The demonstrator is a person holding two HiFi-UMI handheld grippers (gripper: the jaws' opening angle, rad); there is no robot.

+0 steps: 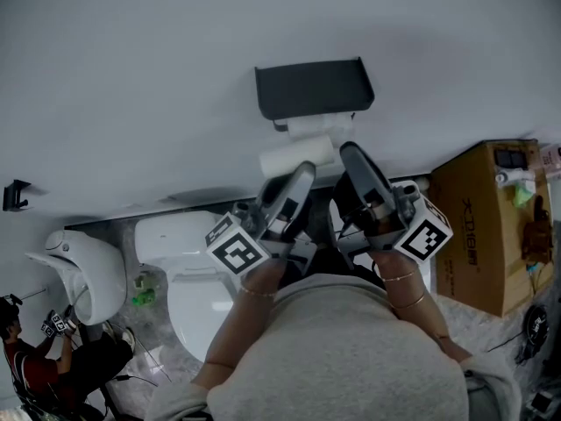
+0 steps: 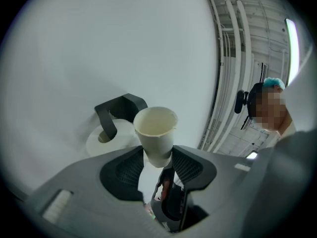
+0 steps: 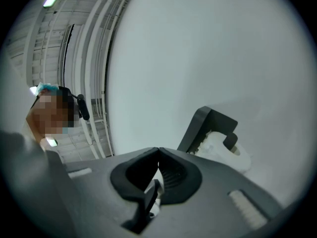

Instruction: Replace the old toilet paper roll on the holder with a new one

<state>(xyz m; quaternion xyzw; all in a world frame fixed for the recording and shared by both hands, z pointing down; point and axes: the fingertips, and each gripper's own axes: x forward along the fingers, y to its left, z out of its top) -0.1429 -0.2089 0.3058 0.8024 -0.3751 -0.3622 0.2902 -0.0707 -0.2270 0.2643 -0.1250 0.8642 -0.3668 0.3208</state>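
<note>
A dark grey holder [image 1: 314, 90] is fixed to the white wall, and a full white toilet paper roll [image 1: 294, 159] hangs under it. The left gripper view shows the same holder [image 2: 121, 106] and roll [image 2: 106, 142] to the left, beyond the jaws. My left gripper [image 2: 157, 151] is shut on a bare cream cardboard tube [image 2: 156, 128], which stands upright with its open end up. In the head view my left gripper [image 1: 304, 172] sits just below the roll. My right gripper [image 3: 158, 150] is shut with nothing between its pads, and the holder [image 3: 208, 125] lies to its right.
A white toilet [image 1: 197, 274] stands below left of the holder, and another white fixture [image 1: 88, 274] sits further left. A cardboard box [image 1: 486, 226] stands at the right. A person [image 1: 39, 362] crouches at the bottom left. Pipes [image 2: 230, 58] run up the wall.
</note>
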